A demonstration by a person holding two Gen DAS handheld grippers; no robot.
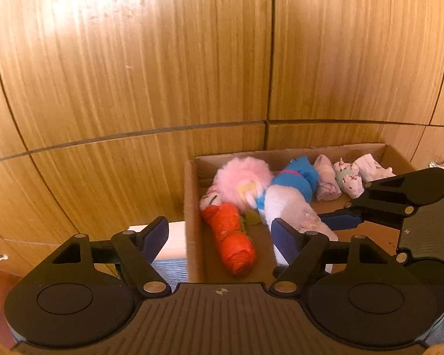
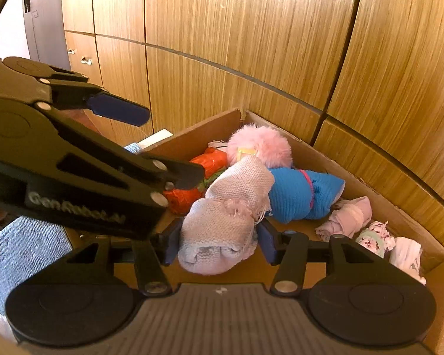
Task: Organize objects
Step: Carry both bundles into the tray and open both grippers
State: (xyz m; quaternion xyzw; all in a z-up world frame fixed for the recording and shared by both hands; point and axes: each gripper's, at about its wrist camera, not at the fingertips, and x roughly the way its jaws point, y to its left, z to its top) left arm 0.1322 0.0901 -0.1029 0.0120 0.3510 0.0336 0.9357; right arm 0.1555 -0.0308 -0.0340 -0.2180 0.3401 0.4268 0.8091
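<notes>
Right gripper (image 2: 219, 244): its blue pads sit against both sides of a rolled pale lilac knit garment (image 2: 228, 219), clamped on it. The roll hangs over the open cardboard box (image 2: 310, 151), its far end reaching toward the items inside.
Left gripper (image 1: 220, 233): jaws spread wide with nothing between them, hovering above the box's left wall. Its right fingertip (image 1: 284, 233) is right up against the knit roll (image 1: 290, 210); whether they touch cannot be told.
Writing: the side of the left gripper, seen from the right wrist camera, carries white lettering that reads "GenRobot.AI" (image 2: 75, 207).
Box contents, left end: an orange rolled bundle (image 1: 232, 239) lies along the left wall, with a small white patterned piece (image 1: 210, 199) behind it.
Box contents, middle: a fluffy pink item (image 1: 242, 182) with a pale yellow tag (image 2: 245, 151) sits against the back, and a blue knit roll with a pink band (image 2: 302, 193) lies just beside it.
Box contents, right end: a light pink roll (image 2: 350, 214), a floral-print roll (image 2: 376, 236) and a white folded piece (image 2: 407, 254) lie in a row, close together.
Surroundings: the box stands against wood-grain cabinet doors (image 1: 133, 59); a blue-grey rug (image 2: 17, 254) lies to the left of the box.
</notes>
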